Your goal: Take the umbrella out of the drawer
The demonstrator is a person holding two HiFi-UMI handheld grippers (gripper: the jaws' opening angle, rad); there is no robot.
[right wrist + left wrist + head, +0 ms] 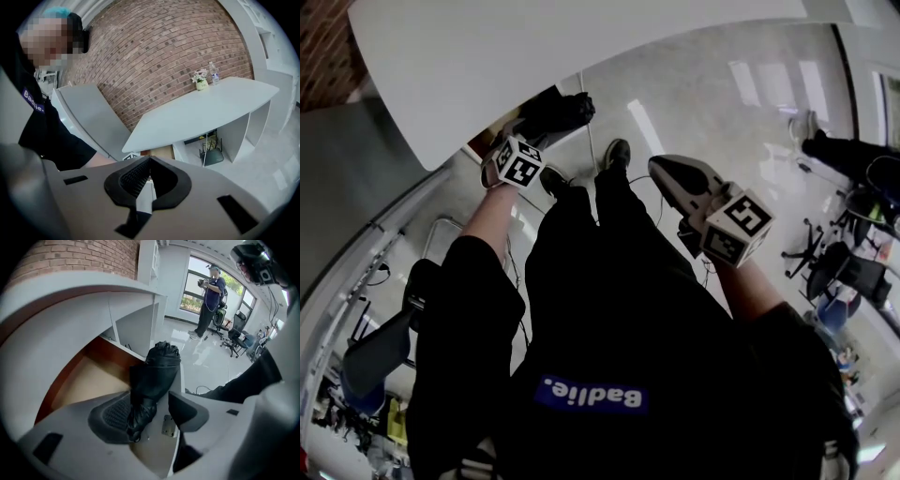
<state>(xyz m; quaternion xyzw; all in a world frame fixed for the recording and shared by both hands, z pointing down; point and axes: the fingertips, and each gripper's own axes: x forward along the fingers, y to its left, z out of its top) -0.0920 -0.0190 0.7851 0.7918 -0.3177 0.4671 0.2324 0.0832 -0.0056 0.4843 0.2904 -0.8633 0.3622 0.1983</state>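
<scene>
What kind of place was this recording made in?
Probably an open office or studio: swivel office chairs by tall windows, and a long white counter against a brick wall.

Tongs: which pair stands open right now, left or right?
The left tongs: jaws apart, with the black folded fabric umbrella between them. The right tongs are shut and empty.

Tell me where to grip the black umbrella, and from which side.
Grip the umbrella by its narrow near end, coming from above along its length: that end sits between the open jaws of the left hand-held gripper over the open drawer, and the far end is bulkier.
</scene>
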